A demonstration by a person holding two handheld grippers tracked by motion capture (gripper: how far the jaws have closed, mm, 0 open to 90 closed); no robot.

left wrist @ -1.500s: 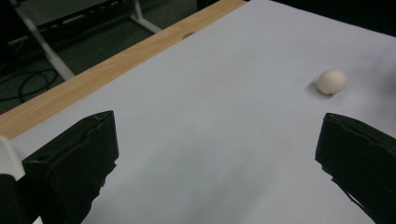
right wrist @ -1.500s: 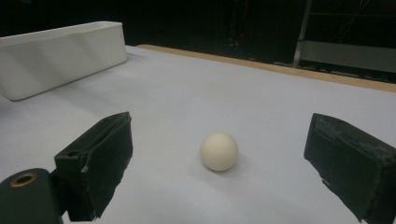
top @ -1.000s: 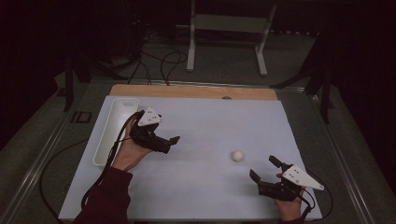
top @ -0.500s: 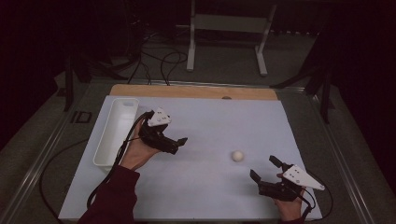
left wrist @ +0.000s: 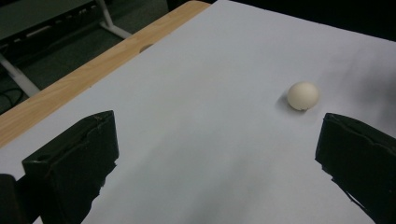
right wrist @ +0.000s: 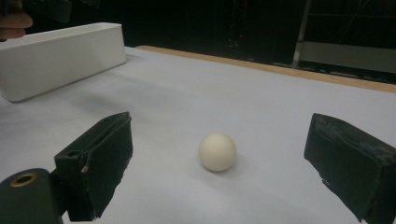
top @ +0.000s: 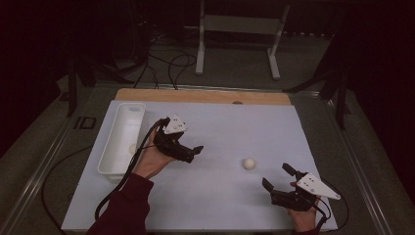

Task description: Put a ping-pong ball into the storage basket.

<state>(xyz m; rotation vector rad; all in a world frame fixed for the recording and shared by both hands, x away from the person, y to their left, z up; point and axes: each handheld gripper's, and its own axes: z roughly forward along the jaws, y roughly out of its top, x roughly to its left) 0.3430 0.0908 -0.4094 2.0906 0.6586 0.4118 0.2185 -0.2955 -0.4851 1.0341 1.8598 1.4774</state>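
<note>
A small white ball (top: 249, 163) rests on the pale sheet in the table's right half. My left gripper (top: 193, 152) hovers left of it, open and empty, pointing at the ball (left wrist: 303, 95), which lies ahead toward the right jaw; the left gripper (left wrist: 215, 158) has its jaws wide apart. My right gripper (top: 277, 178) sits near the front right corner, open, just short of the ball. In the right gripper view the ball (right wrist: 217, 151) lies centred ahead of the right gripper (right wrist: 219, 172), not touched by either jaw.
A long white tray (top: 122, 138) stands along the sheet's left side, also seen as the white tray (right wrist: 60, 56); a small pale round thing (top: 132, 148) lies inside it. A wooden strip (top: 203, 96) borders the far edge. Cables trail off the table's left.
My left gripper has travelled right, away from the tray and toward the ball. The right gripper and the ball have stayed put.
</note>
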